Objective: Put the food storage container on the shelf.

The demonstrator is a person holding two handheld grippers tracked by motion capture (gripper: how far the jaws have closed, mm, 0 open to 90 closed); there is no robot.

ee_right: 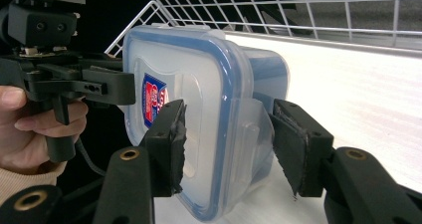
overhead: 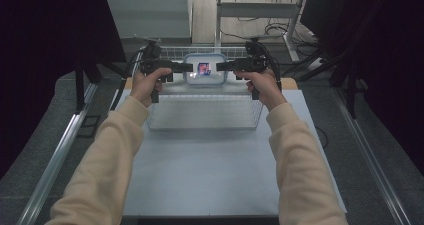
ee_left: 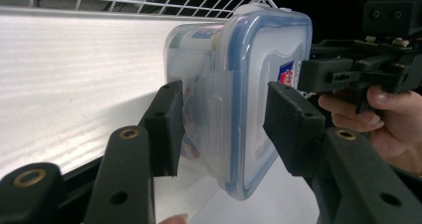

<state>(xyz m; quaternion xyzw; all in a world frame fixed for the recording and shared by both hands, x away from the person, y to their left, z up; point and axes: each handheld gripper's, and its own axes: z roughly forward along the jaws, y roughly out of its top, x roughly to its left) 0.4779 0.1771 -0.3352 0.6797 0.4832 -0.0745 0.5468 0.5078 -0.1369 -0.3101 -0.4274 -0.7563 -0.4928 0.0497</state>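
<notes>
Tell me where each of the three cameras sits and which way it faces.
High view: fixed above the person's side, looking forward and down on the table and wire basket; both sleeved forearms and hands show.
Left gripper view: rides the left gripper, looking along its jaws at the lidded plastic container; the other hand shows at its right edge.
Right gripper view: rides the right gripper, facing the opposite way; the other hand shows at its left edge.
Shared: both gripper views show the container and the basket's wire wall.

Dim room around a pale table (overhead: 210,170)
Behind the table stands a metal desk frame (overhead: 260,15) with cables; dark curtains (overhead: 50,45) flank it.
</notes>
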